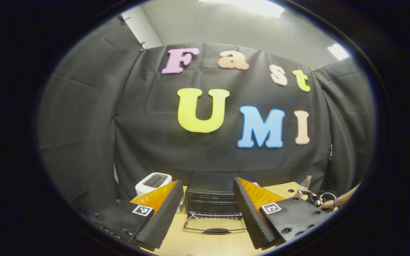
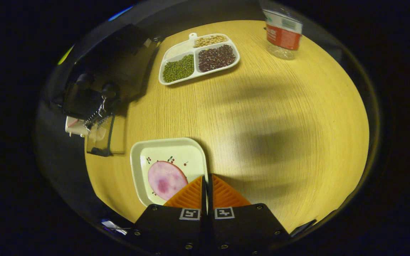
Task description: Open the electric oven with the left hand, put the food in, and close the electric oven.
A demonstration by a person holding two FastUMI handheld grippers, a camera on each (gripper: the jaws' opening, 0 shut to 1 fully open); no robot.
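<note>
Black cloth walls the booth behind a pale wooden desk (image 1: pixel 219 245). In the left gripper view, going left to right: a white toaster (image 1: pixel 153 182), then the electric oven (image 1: pixel 213 197) at centre, dark, its glass door (image 1: pixel 215 222) dropped open and lying flat toward the camera, handle nearest. The left tongs (image 1: pixel 208 218) stand spread wide and empty either side of it.

In the right gripper view, the oven sits at the left edge, and a square plate (image 2: pixel 169 167) lies near it, carrying a round pink slice of food (image 2: pixel 166 180) (flat, with no clear long axis). The right tongs (image 2: pixel 207 185) are pressed together at the plate's right rim, apparently pinching it. A divided tray of beans (image 2: pixel 199 58) and a bottle (image 2: pixel 282 33) stand farther off.

Risk, as a judgement: lifting by one rim could tilt the plate, sliding the food off, or catch the open door.
</note>
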